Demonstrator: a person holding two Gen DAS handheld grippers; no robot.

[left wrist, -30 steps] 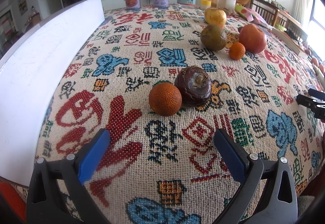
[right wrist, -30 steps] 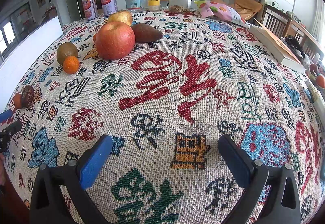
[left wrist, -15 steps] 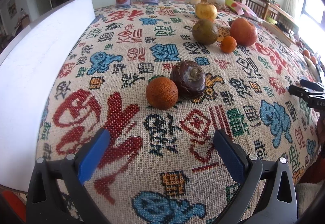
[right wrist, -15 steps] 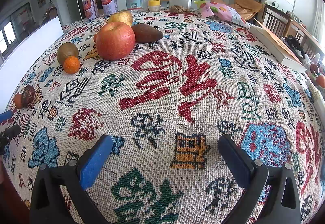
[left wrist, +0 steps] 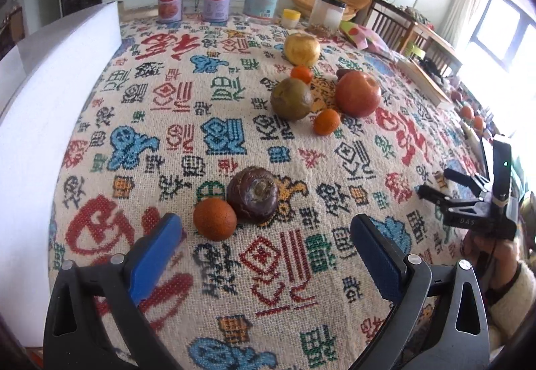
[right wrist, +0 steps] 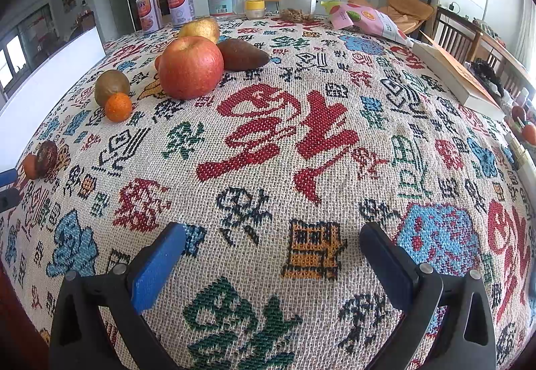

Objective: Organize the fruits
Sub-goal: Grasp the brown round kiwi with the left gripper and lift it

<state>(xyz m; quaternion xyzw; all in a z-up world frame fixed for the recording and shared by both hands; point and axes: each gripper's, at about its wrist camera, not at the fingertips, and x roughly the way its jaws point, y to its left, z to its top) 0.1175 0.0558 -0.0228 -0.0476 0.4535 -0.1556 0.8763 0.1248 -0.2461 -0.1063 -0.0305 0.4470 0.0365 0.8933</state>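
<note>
The patterned worktop was seen carrying the fruit: the red apple at the back, the dark round fruit touching a small orange nearer. The left claw and right claw were held spread, nothing gripped.

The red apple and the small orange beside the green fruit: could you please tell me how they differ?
The apple is far larger than the orange. The apple is red with a stem dimple on top; the orange is plain orange. Both are round and rest on the tablecloth, ungripped.
</note>
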